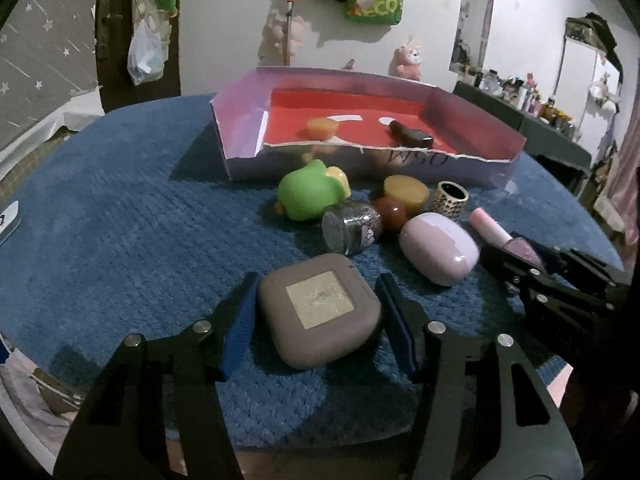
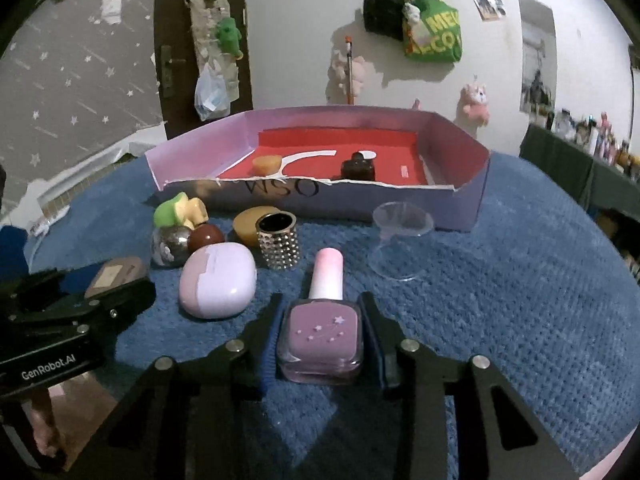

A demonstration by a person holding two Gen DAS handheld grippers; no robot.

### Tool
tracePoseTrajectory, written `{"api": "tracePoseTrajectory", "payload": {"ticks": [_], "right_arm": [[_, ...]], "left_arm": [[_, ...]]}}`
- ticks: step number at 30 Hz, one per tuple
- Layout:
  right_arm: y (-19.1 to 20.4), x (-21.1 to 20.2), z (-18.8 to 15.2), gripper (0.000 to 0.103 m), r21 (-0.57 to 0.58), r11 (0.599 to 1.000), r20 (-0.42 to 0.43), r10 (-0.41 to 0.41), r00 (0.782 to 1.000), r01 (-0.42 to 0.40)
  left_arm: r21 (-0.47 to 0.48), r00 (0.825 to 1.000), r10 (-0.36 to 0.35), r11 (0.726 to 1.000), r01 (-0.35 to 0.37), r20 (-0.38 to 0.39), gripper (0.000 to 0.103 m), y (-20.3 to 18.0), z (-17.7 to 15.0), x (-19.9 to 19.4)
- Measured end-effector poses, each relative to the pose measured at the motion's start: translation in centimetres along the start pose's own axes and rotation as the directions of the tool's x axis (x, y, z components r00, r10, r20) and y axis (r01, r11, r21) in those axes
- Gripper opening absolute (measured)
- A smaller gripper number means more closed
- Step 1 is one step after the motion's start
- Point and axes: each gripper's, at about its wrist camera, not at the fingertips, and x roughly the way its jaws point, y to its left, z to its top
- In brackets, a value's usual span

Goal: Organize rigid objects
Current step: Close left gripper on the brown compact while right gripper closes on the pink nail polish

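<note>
My left gripper (image 1: 316, 304) has its blue pads on both sides of a taupe square case (image 1: 320, 310) lying on the blue rug (image 1: 120, 220). My right gripper (image 2: 322, 332) has its pads against a purple nail polish bottle (image 2: 322, 334) with a pink cap. A purple box with a red floor (image 1: 384, 164) stands behind and holds an orange lid (image 1: 322, 127) and a dark bottle (image 1: 412, 134). Between lie a green duck (image 1: 310, 196), glitter jar (image 1: 350, 226), lilac case (image 1: 438, 248), studded gold ring (image 2: 278, 246), amber lid (image 1: 406, 190) and brown ball (image 1: 390, 212).
A clear plastic stand (image 2: 402, 240) sits right of the polish, in front of the box (image 2: 440, 204). The right gripper shows at the right in the left wrist view (image 1: 560, 288). Toys and bags hang on the wall behind. A cluttered dark shelf (image 1: 540, 120) stands at the right.
</note>
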Motion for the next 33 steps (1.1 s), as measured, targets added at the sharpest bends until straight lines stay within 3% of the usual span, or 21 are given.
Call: {"api": "tracePoseTrajectory", "payload": {"ticks": [5, 16, 33], "right_arm": [[-0.6, -0.8, 0.5, 0.039, 0.051, 0.997, -0.009, 0.058, 0.998, -0.057], [-1.1, -2.8, 3.1, 0.039, 0.102, 0.985, 0.025, 0.14, 0.99, -0.142], [-1.9, -2.7, 8.1, 0.039, 0.084, 0.968, 0.009, 0.235, 0.972, -0.235]], "left_arm": [[0.031, 0.999, -0.015, 0.999, 0.014, 0.037, 0.056, -0.2, 0.5, -1.3], [0.026, 0.995, -0.095, 0.995, 0.095, 0.008, 0.056, 0.2, 2.9, -1.5], [0.082, 0.982, -0.186, 0.979, 0.187, -0.016, 0.056, -0.2, 8.6, -0.8]]}}
